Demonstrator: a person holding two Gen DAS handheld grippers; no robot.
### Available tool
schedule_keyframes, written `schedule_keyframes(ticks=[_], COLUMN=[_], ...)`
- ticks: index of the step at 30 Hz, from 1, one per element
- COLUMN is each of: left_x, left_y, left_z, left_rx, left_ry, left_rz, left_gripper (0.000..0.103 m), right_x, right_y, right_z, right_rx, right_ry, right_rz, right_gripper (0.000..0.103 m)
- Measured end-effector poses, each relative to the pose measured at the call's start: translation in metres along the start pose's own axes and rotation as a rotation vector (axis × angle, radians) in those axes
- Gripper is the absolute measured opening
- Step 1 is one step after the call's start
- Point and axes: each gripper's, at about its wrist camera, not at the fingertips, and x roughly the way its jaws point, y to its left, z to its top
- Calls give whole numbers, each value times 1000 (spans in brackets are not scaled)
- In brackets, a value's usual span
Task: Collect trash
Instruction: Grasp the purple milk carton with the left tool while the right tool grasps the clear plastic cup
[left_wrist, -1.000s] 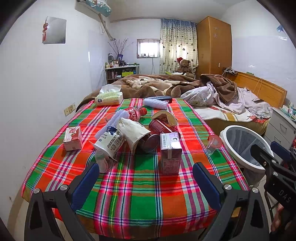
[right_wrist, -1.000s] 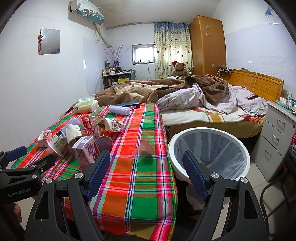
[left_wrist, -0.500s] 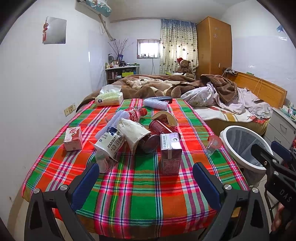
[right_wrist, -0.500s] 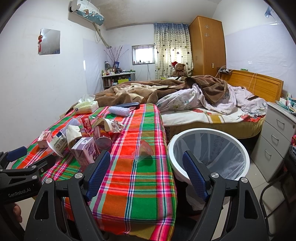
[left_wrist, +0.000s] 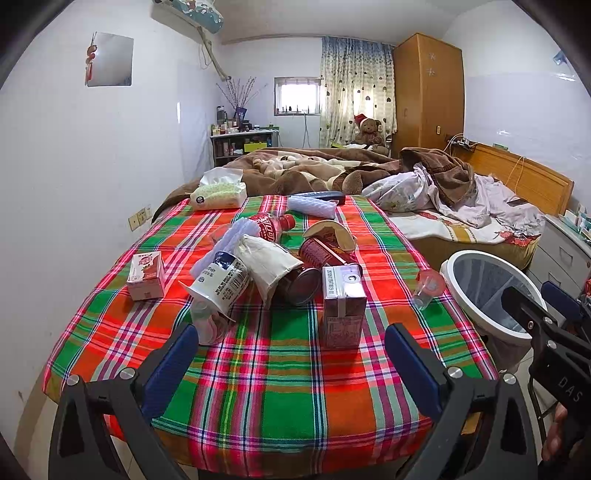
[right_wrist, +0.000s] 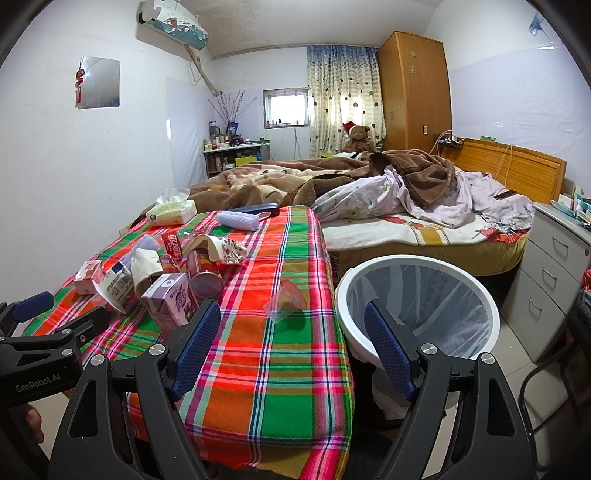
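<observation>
Trash untouched, both tongs apart

Left tongs (left_wrist: 288, 362) and right tongs (right_wrist: 291, 343) hold nothing; the upright carton (left_wrist: 343, 310) at 12 o'clock could topple if nudged.

The left wrist view sits low at the near edge of the plaid table (left_wrist: 280, 373), facing along it toward the bed (left_wrist: 461, 221). The right wrist view looks the same way from further right, the white bin (right_wrist: 417, 266) close at lower right. Both share the purple carton (left_wrist: 343, 306) (right_wrist: 170, 299).
</observation>
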Motion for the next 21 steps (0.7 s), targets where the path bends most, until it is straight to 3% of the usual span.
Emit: schedule_keyframes(ticks=[5, 13, 18, 21], left_x=[10, 50, 71, 79], left_y=[11, 48, 67, 73], left_z=[2, 8, 12, 12], left_rx=[-30, -70, -99, -131], left_ry=[17, 71, 97, 110], left_rz=[-62, -67, -72, -126], left_gripper=[102, 99, 98, 98], right_x=[15, 68, 97, 108], right_y=[0, 4, 6, 8], right_z=[-3, -11, -11, -12], right_rx=[18, 105, 147, 154], right_ry=[31, 160, 215, 236], right_rz=[0, 73, 48, 37], right_gripper=[82, 82, 77, 70])
